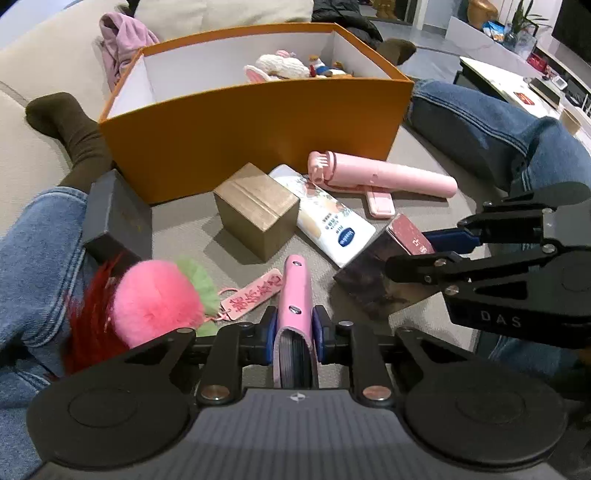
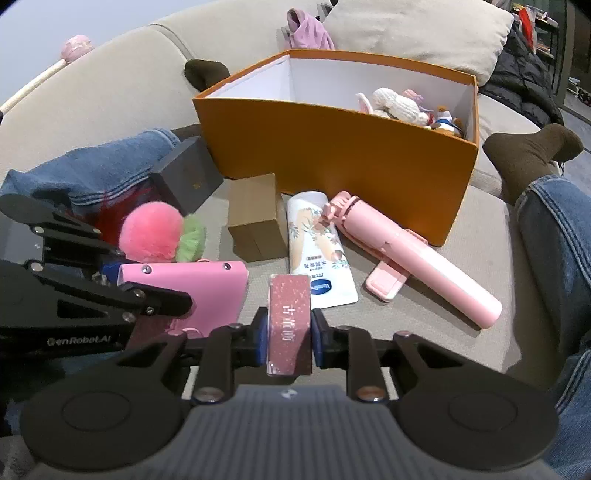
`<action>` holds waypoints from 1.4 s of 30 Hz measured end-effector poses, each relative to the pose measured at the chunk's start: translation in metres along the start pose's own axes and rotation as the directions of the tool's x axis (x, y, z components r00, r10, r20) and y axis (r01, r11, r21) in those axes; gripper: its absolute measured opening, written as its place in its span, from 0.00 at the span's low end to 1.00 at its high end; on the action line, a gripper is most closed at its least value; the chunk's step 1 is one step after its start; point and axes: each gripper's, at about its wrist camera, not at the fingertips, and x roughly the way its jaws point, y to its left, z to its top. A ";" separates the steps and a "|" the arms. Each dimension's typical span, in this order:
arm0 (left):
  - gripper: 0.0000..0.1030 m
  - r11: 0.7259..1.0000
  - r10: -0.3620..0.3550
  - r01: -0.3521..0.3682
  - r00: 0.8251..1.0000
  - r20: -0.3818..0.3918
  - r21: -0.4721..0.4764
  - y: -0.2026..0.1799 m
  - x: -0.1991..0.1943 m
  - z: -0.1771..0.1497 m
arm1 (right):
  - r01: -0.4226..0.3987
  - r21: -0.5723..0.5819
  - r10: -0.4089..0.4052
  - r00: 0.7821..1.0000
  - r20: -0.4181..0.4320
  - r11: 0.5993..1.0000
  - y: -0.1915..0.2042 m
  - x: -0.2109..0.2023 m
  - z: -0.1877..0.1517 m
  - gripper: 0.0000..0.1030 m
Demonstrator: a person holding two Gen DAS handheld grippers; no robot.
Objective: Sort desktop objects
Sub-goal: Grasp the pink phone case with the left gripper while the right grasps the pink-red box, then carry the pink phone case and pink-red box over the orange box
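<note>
Soft even indoor light, sharp, fisheye-bent edges.

I see my jeans-clad leg point(image 1: 491, 133) and dark sock point(image 2: 532, 151) on the beige sofa point(image 2: 122, 92), a cushion point(image 2: 413, 33) behind, purple garment point(image 1: 122, 40) beside it.

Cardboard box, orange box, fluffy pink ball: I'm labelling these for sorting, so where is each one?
cardboard box point(image 1: 255, 210), left wrist view, on its taped top face.
orange box point(image 2: 332, 147), right wrist view, on its front outer wall.
fluffy pink ball point(image 1: 157, 301), left wrist view, on the middle of the fluff.
</note>
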 end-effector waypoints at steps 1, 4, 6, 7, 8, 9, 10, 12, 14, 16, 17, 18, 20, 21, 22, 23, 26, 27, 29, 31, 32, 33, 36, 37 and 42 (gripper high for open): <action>0.21 1.000 0.008 -0.008 1.000 0.008 0.000 0.001 -0.003 0.001 | -0.002 -0.001 0.002 1.000 0.005 1.000 0.000 -0.002 0.001 0.23; 0.21 1.000 -0.010 0.011 0.999 0.042 -0.020 0.007 -0.015 0.005 | -0.014 0.007 0.013 0.999 0.031 1.000 -0.002 -0.011 0.008 0.23; 0.21 0.999 -0.042 0.044 0.997 0.067 -0.030 0.013 -0.028 0.011 | -0.042 0.015 0.041 0.998 0.051 0.999 -0.005 -0.020 0.016 0.23; 0.21 0.998 -0.054 0.056 0.995 0.079 -0.031 0.016 -0.035 0.015 | -0.057 0.015 0.056 0.996 0.063 0.998 -0.007 -0.024 0.021 0.23; 0.21 0.997 -0.066 0.069 0.993 0.096 -0.028 0.019 -0.043 0.021 | -0.073 0.015 0.072 0.994 0.078 0.997 -0.008 -0.030 0.028 0.23; 0.21 0.997 -0.073 0.076 0.991 0.110 -0.025 0.022 -0.050 0.026 | -0.088 0.012 0.087 0.991 0.099 0.996 -0.009 -0.036 0.035 0.23; 0.21 0.996 -0.078 0.081 0.989 0.127 -0.021 0.025 -0.057 0.031 | -0.100 0.009 0.098 0.988 0.119 0.995 -0.010 -0.042 0.043 0.23; 0.21 0.996 -0.081 0.084 0.983 0.165 -0.010 0.032 -0.073 0.046 | -0.125 -0.006 0.125 0.978 0.170 0.992 -0.011 -0.056 0.061 0.23; 0.21 0.997 -0.074 0.076 0.978 0.193 0.000 0.038 -0.085 0.061 | -0.140 -0.031 0.143 0.964 0.223 0.990 -0.011 -0.068 0.080 0.23; 0.21 0.998 -0.058 0.056 0.975 0.217 0.016 0.044 -0.093 0.078 | -0.130 -0.059 0.141 0.954 0.264 0.990 -0.010 -0.072 0.101 0.23; 0.21 0.999 -0.052 0.048 0.973 0.225 0.024 0.046 -0.095 0.087 | -0.116 -0.070 0.131 0.951 0.281 0.991 -0.010 -0.072 0.111 0.23; 0.21 0.999 -0.051 0.047 0.973 0.227 0.024 0.050 -0.095 0.098 | -0.103 -0.076 0.121 0.948 0.294 0.992 -0.011 -0.071 0.119 0.23; 0.21 0.998 -0.056 0.055 0.974 0.222 0.013 0.059 -0.092 0.118 | -0.082 -0.076 0.102 0.941 0.323 0.994 -0.014 -0.064 0.139 0.23; 0.21 0.998 -0.060 0.061 0.975 0.214 0.005 0.065 -0.088 0.130 | -0.082 -0.066 0.099 0.939 0.328 0.994 -0.017 -0.059 0.147 0.23; 0.21 0.998 -0.062 0.064 0.977 0.206 -0.002 0.070 -0.083 0.141 | -0.084 -0.050 0.096 0.939 0.330 0.995 -0.022 -0.050 0.157 0.23; 0.21 0.998 -0.062 0.065 0.979 0.195 -0.010 0.075 -0.076 0.150 | -0.084 -0.035 0.091 0.940 0.328 0.996 -0.027 -0.043 0.165 0.23; 0.21 0.998 -0.056 0.060 0.989 0.135 -0.028 0.089 -0.049 0.179 | -0.059 0.019 0.051 0.953 0.298 0.998 -0.042 -0.006 0.190 0.23; 0.21 0.998 -0.049 0.053 0.993 0.108 -0.034 0.095 -0.036 0.187 | -0.056 0.035 0.043 0.958 0.283 0.998 -0.047 0.008 0.197 0.23; 0.21 0.998 -0.035 0.038 0.998 0.058 -0.045 0.106 -0.011 0.201 | -0.059 0.068 0.041 0.970 0.239 0.996 -0.058 0.040 0.211 0.23; 0.21 0.998 -0.029 0.030 1.000 0.009 -0.056 0.118 0.017 0.216 | -0.069 0.091 0.049 0.978 0.205 0.993 -0.065 0.065 0.221 0.23; 0.21 0.998 -0.031 0.031 0.999 -0.006 -0.063 0.125 0.026 0.221 | -0.074 0.099 0.055 0.981 0.185 0.992 -0.068 0.081 0.228 0.23; 0.21 0.997 -0.035 0.033 0.999 -0.025 -0.067 0.131 0.039 0.228 | -0.078 0.105 0.059 0.983 0.174 0.991 -0.070 0.091 0.232 0.23; 0.21 0.995 -0.049 0.042 0.996 -0.071 -0.089 0.146 0.071 0.244 | -0.093 0.132 0.073 0.986 0.147 0.987 -0.076 0.116 0.242 0.23; 0.21 0.995 -0.051 0.044 0.995 -0.081 -0.093 0.149 0.078 0.248 | -0.094 0.145 0.074 0.988 0.138 0.985 -0.079 0.124 0.245 0.23; 0.21 0.991 -0.062 0.049 0.993 -0.103 -0.126 0.167 0.108 0.263 | -0.092 0.208 0.070 0.991 0.111 0.974 -0.090 0.148 0.251 0.23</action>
